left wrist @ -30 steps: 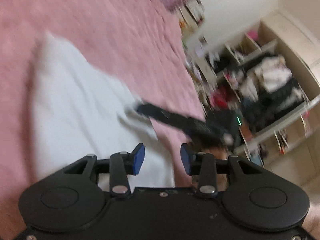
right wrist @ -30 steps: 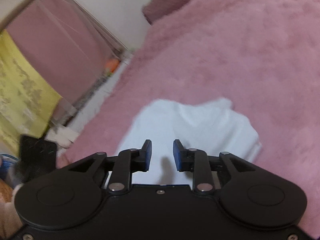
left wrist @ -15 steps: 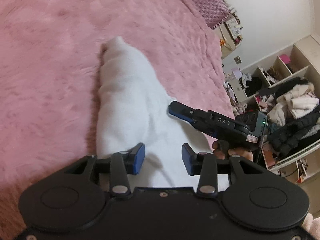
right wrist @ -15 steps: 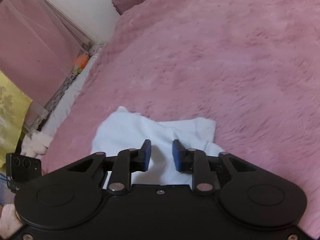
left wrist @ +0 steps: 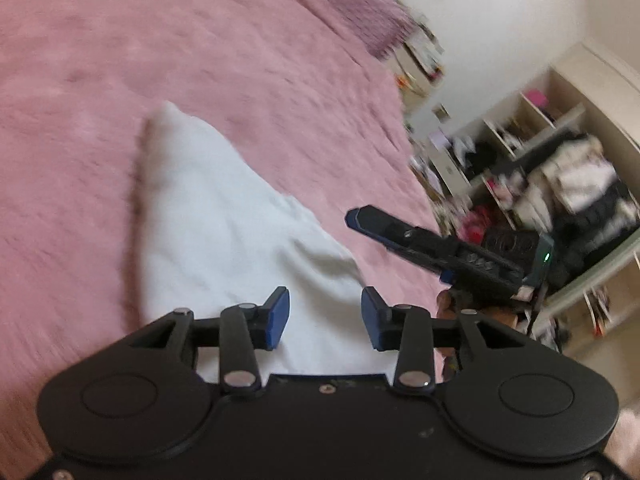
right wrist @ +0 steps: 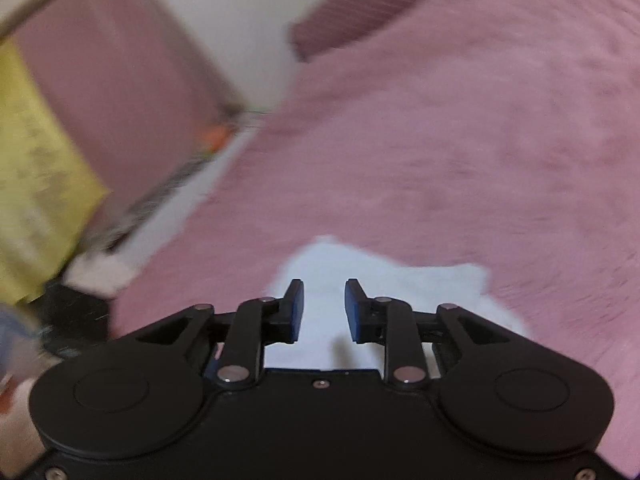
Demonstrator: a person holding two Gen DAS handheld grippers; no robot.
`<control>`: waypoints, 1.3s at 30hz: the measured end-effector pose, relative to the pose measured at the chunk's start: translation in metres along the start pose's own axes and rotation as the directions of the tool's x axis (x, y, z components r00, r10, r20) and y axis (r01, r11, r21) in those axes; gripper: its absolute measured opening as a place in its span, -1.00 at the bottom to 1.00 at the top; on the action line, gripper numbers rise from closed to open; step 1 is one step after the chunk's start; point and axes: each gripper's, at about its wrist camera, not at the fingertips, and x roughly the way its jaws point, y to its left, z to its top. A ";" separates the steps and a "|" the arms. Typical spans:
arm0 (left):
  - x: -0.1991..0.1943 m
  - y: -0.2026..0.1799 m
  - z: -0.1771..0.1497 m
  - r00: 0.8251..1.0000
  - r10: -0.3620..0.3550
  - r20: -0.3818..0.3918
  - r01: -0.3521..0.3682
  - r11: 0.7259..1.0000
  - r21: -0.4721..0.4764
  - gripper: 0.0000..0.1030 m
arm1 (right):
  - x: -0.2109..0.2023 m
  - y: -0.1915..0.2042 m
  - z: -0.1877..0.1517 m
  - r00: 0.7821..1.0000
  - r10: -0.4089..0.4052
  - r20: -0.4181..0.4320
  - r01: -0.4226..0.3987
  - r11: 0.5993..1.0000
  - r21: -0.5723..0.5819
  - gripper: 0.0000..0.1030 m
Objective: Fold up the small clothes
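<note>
A small white cloth garment (left wrist: 224, 236) lies flat on a fluffy pink blanket (left wrist: 200, 60) that covers the bed, its far end tapering to a rounded point and its near edge running under the left gripper (left wrist: 325, 318). That black two-finger gripper with blue pads hangs over the near part of the garment with its jaws standing apart and nothing between them; the pads touch no cloth. To its right, in the left wrist view, the right gripper (left wrist: 354, 218) reaches in from the side, its blue-tipped fingers just beside the garment's right edge and over the blanket, with part of the person's hand (left wrist: 472, 308) below its body. In its own view the right gripper (right wrist: 323, 307) points at the same white garment (right wrist: 384, 280), whose crumpled edge spreads to the right; its jaws have just been opening, stand a narrow gap apart, and hold nothing, the cloth showing through the gap below them. Both views are smeared by motion, so whether the fingertips brush the fabric is hard to say. A purple textured pillow (left wrist: 360, 12) sits at the head of the bed, beige open shelving stuffed with clothes (left wrist: 560, 184) stands at the right, and a yellow patterned curtain (right wrist: 36, 184) hangs beyond the bed's left side.
</note>
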 end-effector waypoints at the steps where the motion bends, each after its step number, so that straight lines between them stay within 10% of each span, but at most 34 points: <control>1: 0.002 -0.006 -0.007 1.000 0.010 -0.022 -0.010 1.000 0.018 -0.20 | -0.007 0.007 -0.005 1.000 0.009 -0.018 -0.009 1.000 -0.006 -0.49; 20: -0.017 0.014 -0.063 0.977 0.116 -0.181 -0.124 0.992 -0.031 -0.14 | -0.071 0.009 -0.100 0.971 -0.089 -0.222 0.118 0.986 0.120 -0.44; 25: -0.028 -0.003 -0.041 0.991 0.094 -0.093 -0.096 0.995 -0.018 -0.14 | -0.080 0.034 -0.086 0.993 -0.038 -0.110 0.045 0.997 0.066 -0.23; 30: -0.019 -0.010 -0.010 0.993 0.111 0.049 -0.109 0.993 -0.044 -0.12 | -0.058 0.061 -0.062 0.982 -0.188 -0.002 0.187 0.980 -0.074 -0.21; 39: 0.029 0.013 -0.005 0.992 0.123 -0.005 -0.122 0.981 -0.150 -0.11 | -0.007 0.039 -0.060 0.960 -0.277 -0.044 0.275 0.961 -0.038 -0.26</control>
